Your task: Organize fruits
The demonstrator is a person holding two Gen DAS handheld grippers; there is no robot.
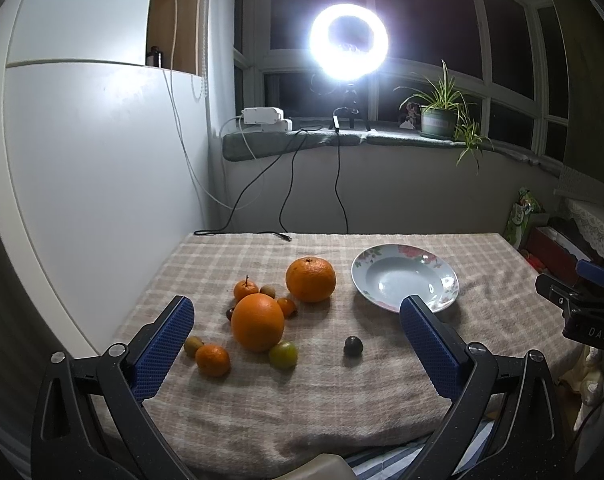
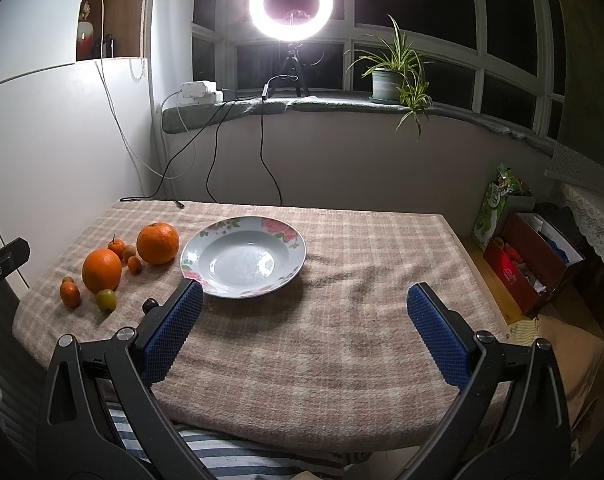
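Both your left tongs (image 1: 297,344) and right tongs (image 2: 304,320) gape empty; grab the near orange (image 1: 257,322) carelessly and small fruit at its 6 o'clock rolls.

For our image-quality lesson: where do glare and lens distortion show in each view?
Left wrist view: the ring light blows out to white, with highlights on the plate; the white wall bows strongly. Right wrist view: the same ring light flares pinkish, the window frames curve, and the corners go black.
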